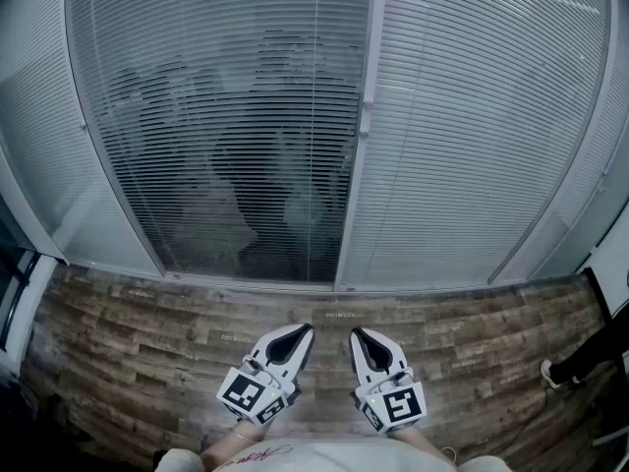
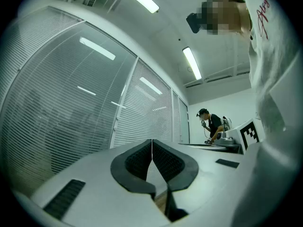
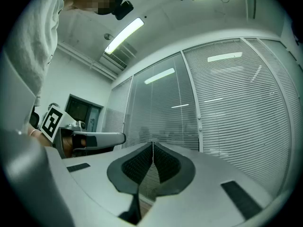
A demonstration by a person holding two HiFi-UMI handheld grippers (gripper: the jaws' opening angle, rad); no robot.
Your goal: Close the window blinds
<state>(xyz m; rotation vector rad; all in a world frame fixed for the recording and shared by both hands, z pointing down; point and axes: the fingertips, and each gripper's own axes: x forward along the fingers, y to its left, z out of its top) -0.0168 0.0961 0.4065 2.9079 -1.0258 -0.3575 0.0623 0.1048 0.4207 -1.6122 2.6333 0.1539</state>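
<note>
A wall of glass panes with white slatted blinds fills the head view. The middle pane's blinds (image 1: 226,116) have slats turned open, and dim shapes show through. The blinds to its right (image 1: 472,116) look whiter and more closed. A thin wand or cord (image 1: 316,116) hangs down near the mullion (image 1: 362,126). My left gripper (image 1: 307,328) and right gripper (image 1: 356,333) are held low over the floor, side by side, short of the window. Both are shut with nothing between the tips, as the left gripper (image 2: 152,141) and right gripper (image 3: 153,144) views show.
Wood-plank floor (image 1: 472,352) runs up to the window sill. A person's leg and shoe (image 1: 565,367) stand at the far right. Another person (image 2: 213,126) works at a table far off in the left gripper view. A dark door frame (image 1: 12,283) is at the left edge.
</note>
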